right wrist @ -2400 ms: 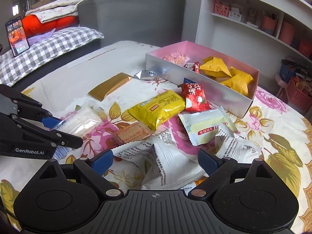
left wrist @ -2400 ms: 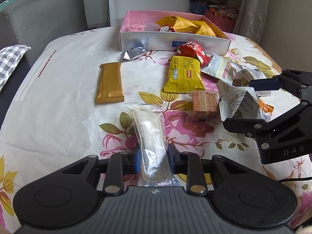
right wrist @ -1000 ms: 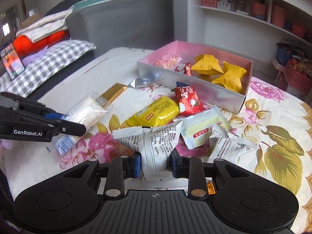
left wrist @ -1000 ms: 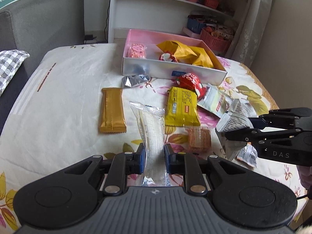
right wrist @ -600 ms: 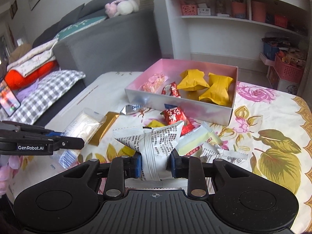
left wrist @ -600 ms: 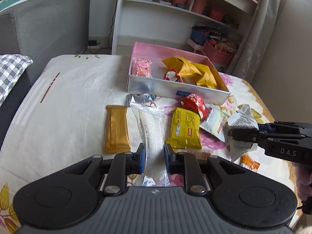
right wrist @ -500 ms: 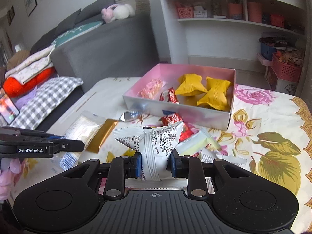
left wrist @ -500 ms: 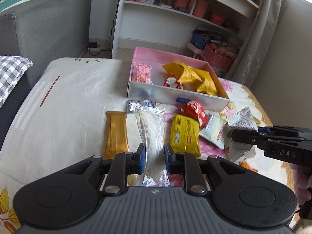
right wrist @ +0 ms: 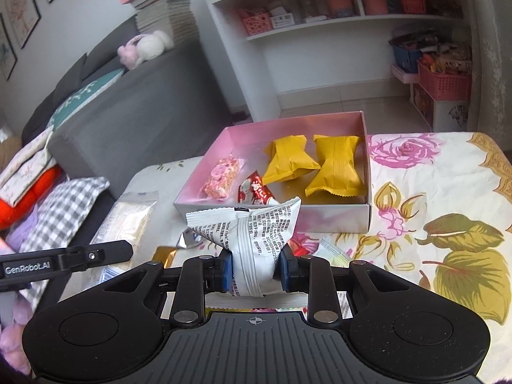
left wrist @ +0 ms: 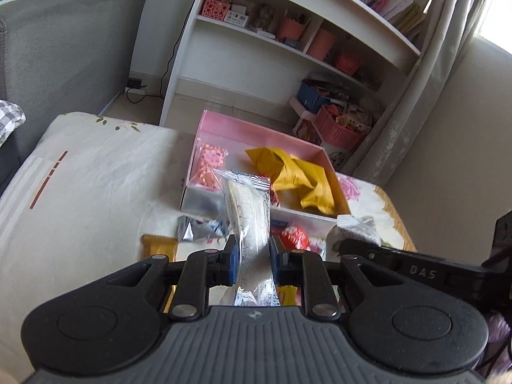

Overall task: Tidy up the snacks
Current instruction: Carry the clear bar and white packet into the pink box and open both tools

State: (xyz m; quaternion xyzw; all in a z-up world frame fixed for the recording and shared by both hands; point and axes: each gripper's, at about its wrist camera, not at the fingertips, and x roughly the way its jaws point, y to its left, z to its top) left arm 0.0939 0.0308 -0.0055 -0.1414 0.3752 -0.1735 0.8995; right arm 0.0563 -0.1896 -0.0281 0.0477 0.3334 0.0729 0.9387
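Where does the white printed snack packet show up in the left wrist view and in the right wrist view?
Left wrist: white printed packet at right of centre, clamped in the right tool entering from the right edge.
Right wrist: the packet at lower centre, pinched between that tool's blue pads.
Shared landmark: the pink box beyond it.

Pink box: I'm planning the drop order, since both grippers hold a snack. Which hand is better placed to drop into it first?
Probably the right. The right gripper holds its white printed packet facing the pink box squarely, with bare floor showing ahead. The left gripper with its clear packet approaches the box's corner.
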